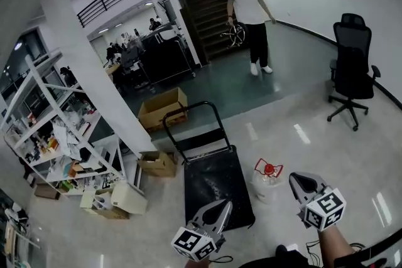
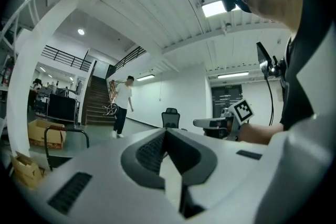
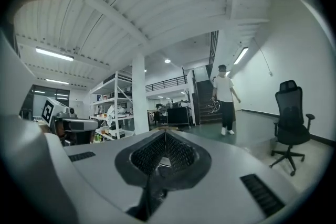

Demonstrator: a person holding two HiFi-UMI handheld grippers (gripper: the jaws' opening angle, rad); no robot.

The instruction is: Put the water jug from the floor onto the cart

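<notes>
Closed, empty left hand-held gripper [image 1: 225,204] and right hand-held gripper [image 1: 296,178] hover with the water jug [image 1: 266,184] between them

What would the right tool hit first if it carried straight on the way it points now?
Nothing close, it seems. The right tool, shut and level, points over open floor; the water jug stands lower, to its left. Far ahead is a black cabinet by the stairs, though depth is unclear.
</notes>
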